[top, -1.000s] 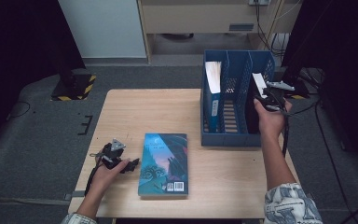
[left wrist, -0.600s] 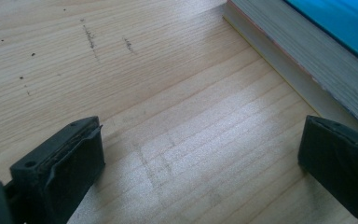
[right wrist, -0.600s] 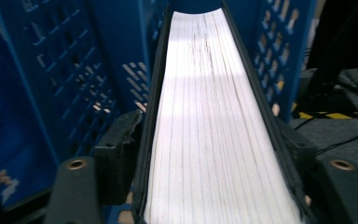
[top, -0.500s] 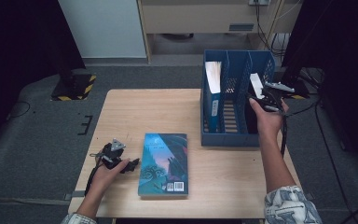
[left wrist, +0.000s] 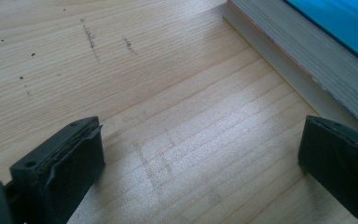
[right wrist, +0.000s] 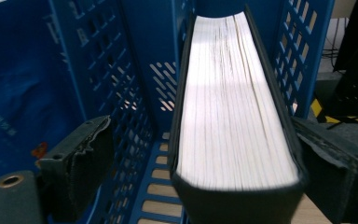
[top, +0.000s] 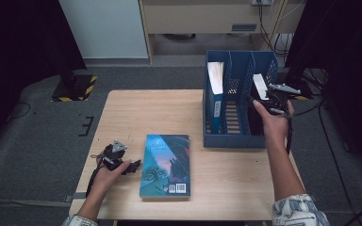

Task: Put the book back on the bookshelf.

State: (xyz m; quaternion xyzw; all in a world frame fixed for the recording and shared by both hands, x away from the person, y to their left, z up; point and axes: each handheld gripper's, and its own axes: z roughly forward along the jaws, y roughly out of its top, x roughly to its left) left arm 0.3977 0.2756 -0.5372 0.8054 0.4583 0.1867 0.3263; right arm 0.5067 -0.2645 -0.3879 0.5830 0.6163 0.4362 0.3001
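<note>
Right tongs (top: pixel 264 100) sit at the right side of the high view, at the rightmost slot of the blue file rack (top: pixel 235 139). Their jaws have just been opening. In the right gripper view a dark-covered book (right wrist: pixel 235 116) stands upright between them, page edges toward the camera. The left pad (right wrist: pixel 91 158) is clear of the cover with a gap. The right pad (right wrist: pixel 326 158) is just beside the cover; cannot tell if it touches. Reads as released, tongs open around the book. The book is in the rack's rightmost compartment, the perforated blue divider (right wrist: pixel 121 102) to its left in that view.

In the high view another book with white pages (top: pixel 215 77) stands in the leftmost slot of the rack; the middle slot shows just the slatted floor.

Left tongs (top: pixel 134 167) are at lower left of the high view, low on the wooden tabletop (top: pixel 146 113), held by the person's left hand (top: pixel 108 172). In the left gripper view the jaws are wide apart with bare wood between them, gripping nothing. A teal-covered book (top: pixel 165 165) lies flat on the tabletop just right of those tongs; its page edge (left wrist: pixel 303 60) runs along the upper right of the left gripper view, near the right jaw, not touching as far as visible.
</note>
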